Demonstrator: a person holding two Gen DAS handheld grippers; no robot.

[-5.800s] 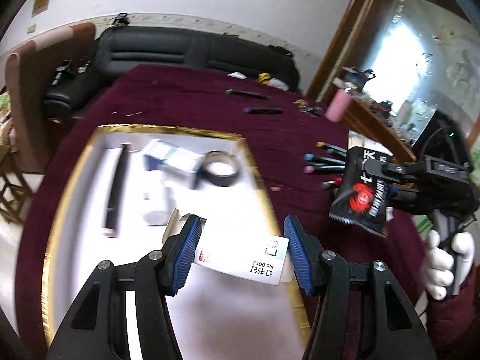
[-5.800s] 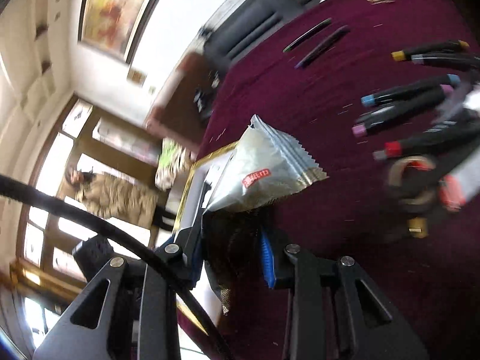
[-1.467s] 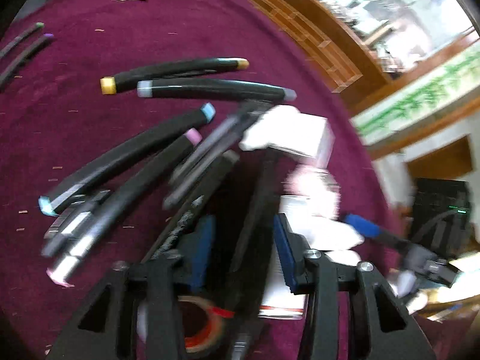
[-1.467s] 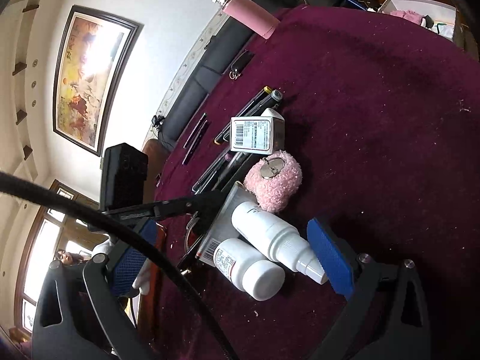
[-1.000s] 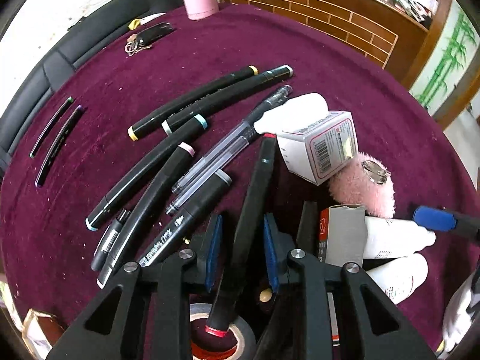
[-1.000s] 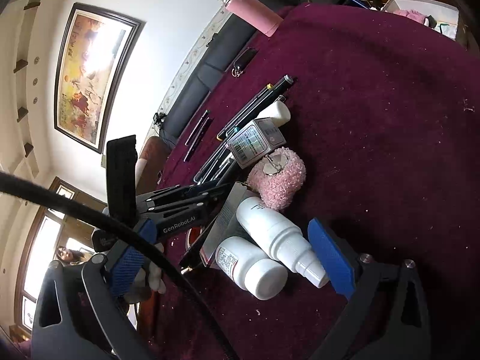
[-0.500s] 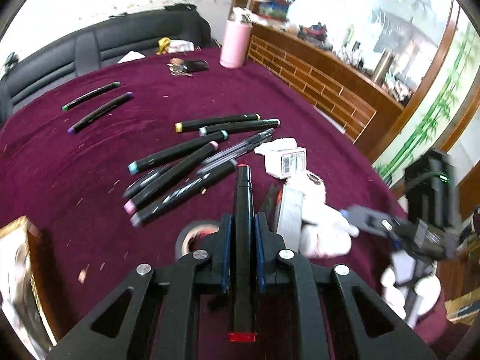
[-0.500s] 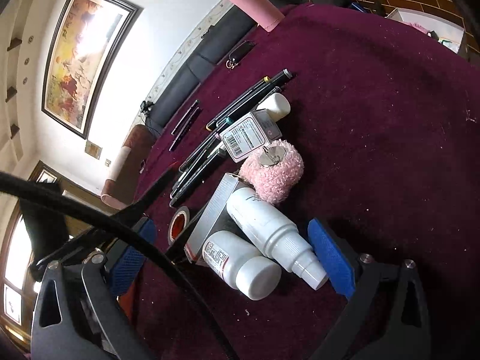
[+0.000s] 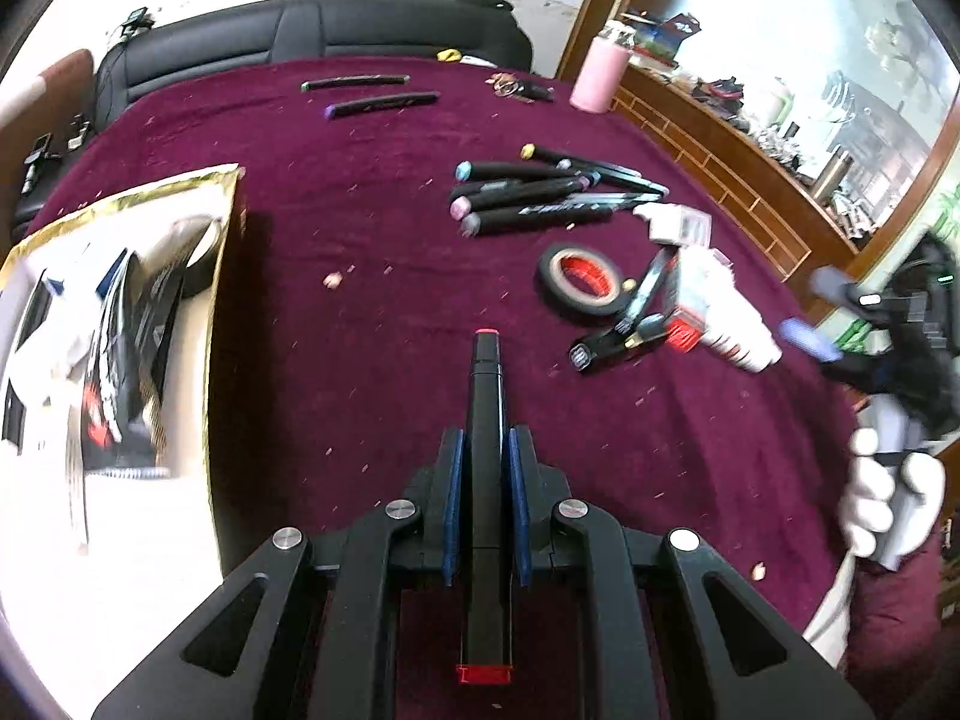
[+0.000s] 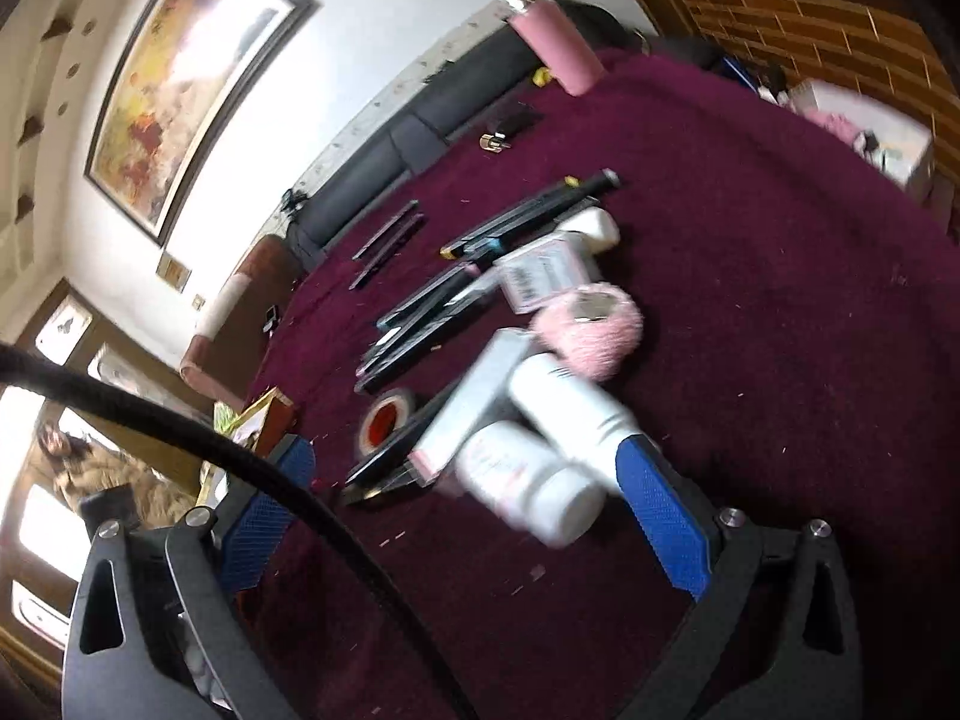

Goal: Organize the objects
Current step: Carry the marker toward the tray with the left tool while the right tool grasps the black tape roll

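My left gripper (image 9: pixel 485 468) is shut on a black marker with red ends (image 9: pixel 487 420), held above the maroon tablecloth (image 9: pixel 360 360). The white gold-rimmed tray (image 9: pixel 222 276) lies to its left, holding a snack bag (image 9: pixel 129 324) and other items. My right gripper (image 10: pixel 462 498) is open, its blue pads either side of two white bottles (image 10: pixel 540 438) on the cloth. Beside them lie a grey box (image 10: pixel 474 414), a pink fluffy puff (image 10: pixel 594 324), a tape roll (image 10: pixel 387 420) and several black markers (image 10: pixel 432 312). The right gripper also shows in the left wrist view (image 9: pixel 840 324).
A pink bottle (image 9: pixel 600 72) stands at the table's far edge near keys (image 9: pixel 516 87). Two thin dark pens (image 9: pixel 372 93) lie at the back. A black sofa (image 9: pixel 300 30) sits behind the table. A wooden sideboard (image 9: pixel 750 138) runs along the right.
My left gripper has lifted the red-ended marker out of the pile and swung left toward the tray. My right gripper has moved closer to the white bottles.
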